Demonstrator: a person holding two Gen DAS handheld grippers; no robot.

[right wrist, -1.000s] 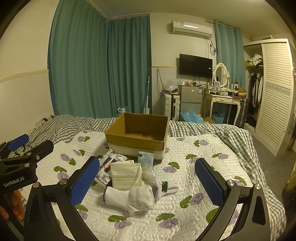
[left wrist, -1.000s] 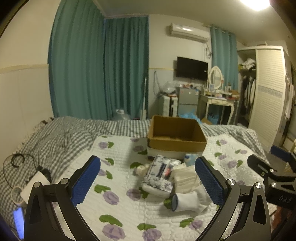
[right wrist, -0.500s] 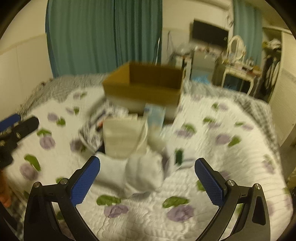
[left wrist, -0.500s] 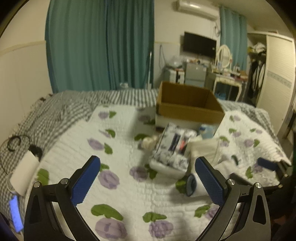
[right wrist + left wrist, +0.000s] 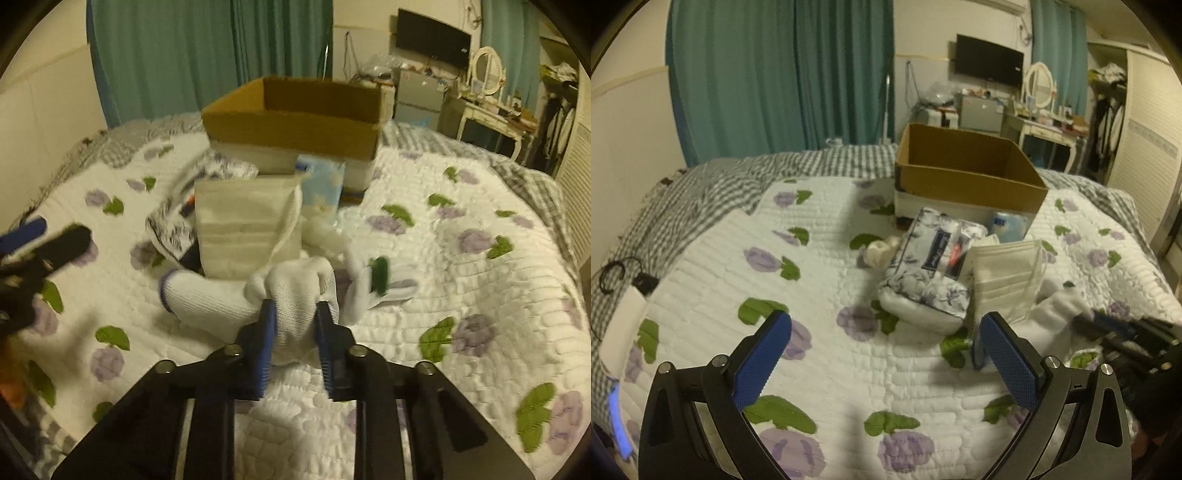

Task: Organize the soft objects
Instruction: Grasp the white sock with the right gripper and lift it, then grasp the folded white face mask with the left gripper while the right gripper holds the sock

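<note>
Since a second ago the right gripper [image 5: 293, 325] has dropped toward the bed and its blue-padded fingers [image 5: 266, 343], then spread wide, have drawn in around the white knitted sock with a blue-edged cuff [image 5: 221, 299]. The two pads now pinch the bunched toe end of that sock, with a narrow strip of fabric squeezed between them; the cuff end lies to the left on the white quilted bedspread printed with purple flowers and green leaves [image 5: 461, 295].

The left gripper [image 5: 882, 354] has also moved lower and nearer the pile, but its jaws are spread wide and hold nothing. It hovers above the bedspread [image 5: 812, 258], its right pad just in front of the sock's cuff [image 5: 975, 350].

Directly behind the sock stands a stack of white pleated face masks with ear loops [image 5: 243, 229], touching it. To the left of the masks lies a floral grey-and-white soft pouch [image 5: 934, 262] resting on a white folded cloth [image 5: 916, 314], with a small cream roll [image 5: 882, 253] just beside it. A pale blue packet [image 5: 321, 184] leans against the open brown cardboard box with a white lower band [image 5: 291, 125], which sits at the far side of the pile. A second white piece with a dark green patch [image 5: 376, 280] lies just right of the pinched sock; it is blurred and I cannot tell what it is.
</note>
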